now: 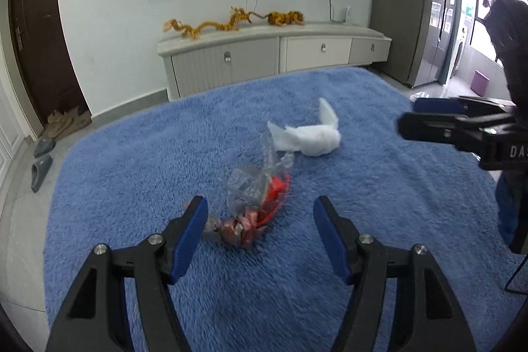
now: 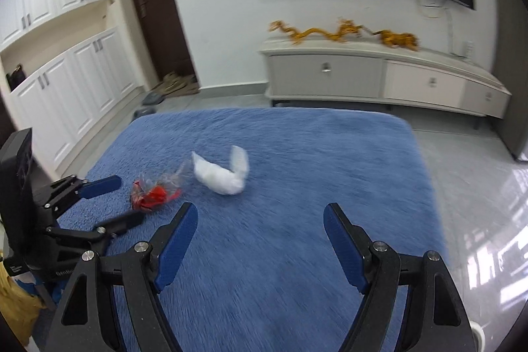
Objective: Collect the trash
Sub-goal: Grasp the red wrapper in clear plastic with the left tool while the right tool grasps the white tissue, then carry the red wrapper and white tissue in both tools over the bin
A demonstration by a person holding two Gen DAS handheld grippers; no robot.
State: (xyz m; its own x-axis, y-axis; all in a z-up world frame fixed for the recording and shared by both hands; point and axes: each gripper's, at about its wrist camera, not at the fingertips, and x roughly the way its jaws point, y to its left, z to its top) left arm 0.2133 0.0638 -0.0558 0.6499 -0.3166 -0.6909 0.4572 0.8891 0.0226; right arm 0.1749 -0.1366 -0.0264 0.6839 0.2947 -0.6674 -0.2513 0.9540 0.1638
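Approach step: the left gripper hangs over the plastic wrapper, jaws wide, empty; right gripper, likewise empty, needs to reach the tissue at eleven o'clock.

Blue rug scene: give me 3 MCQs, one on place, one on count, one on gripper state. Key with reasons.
1. Where does the crumpled plastic wrapper lie relative to the white tissue wad?
A. On top of it
B. Beside it on the blue rug, nearer the left gripper
C. On the TV cabinet

2. How many pieces of trash lie on the rug?
A. Two
B. Four
C. None

3. What state is the right gripper in?
A. Shut on the tissue
B. Shut on nothing
C. Open, nothing between its jaws

Key:
1 B: the wrapper sits just ahead of the left gripper's jaws, the tissue farther off.
2 A: only the wrapper and the tissue show.
3 C: its jaws stand apart over bare rug.
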